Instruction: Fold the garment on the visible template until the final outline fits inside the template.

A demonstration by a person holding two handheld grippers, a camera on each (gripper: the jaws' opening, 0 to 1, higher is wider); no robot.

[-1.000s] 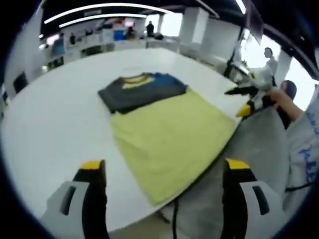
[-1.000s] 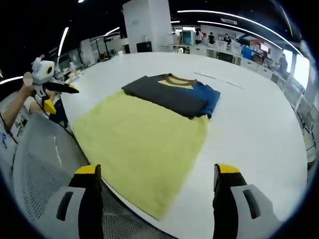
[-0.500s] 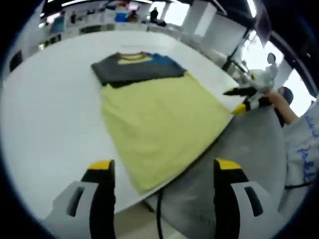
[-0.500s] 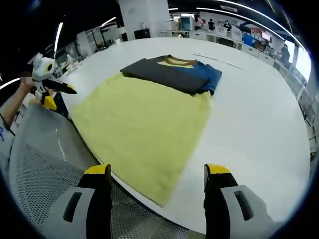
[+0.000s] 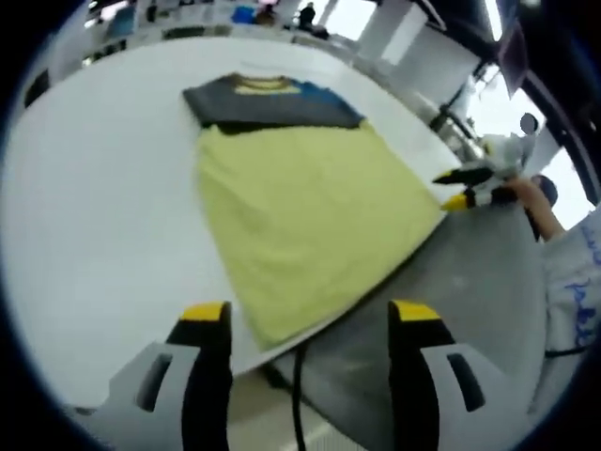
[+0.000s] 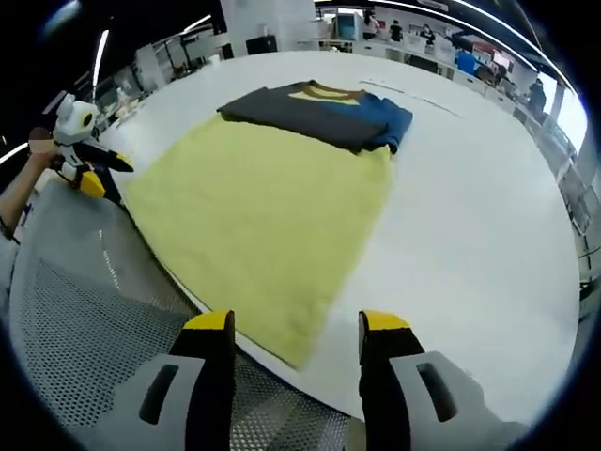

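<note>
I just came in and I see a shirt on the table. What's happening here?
A person is holding a hand-held gripper in each hand above a white table. A yellow shirt lies flat there, its dark top part with a blue sleeve folded over. The left hand-held gripper and the right hand-held gripper are both open and hover near the shirt's bottom corner, gripping nothing.

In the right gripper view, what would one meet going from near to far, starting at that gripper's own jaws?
Right gripper → near edge of the white table → yellow garment → folded dark grey and blue garment → far office background.
</note>
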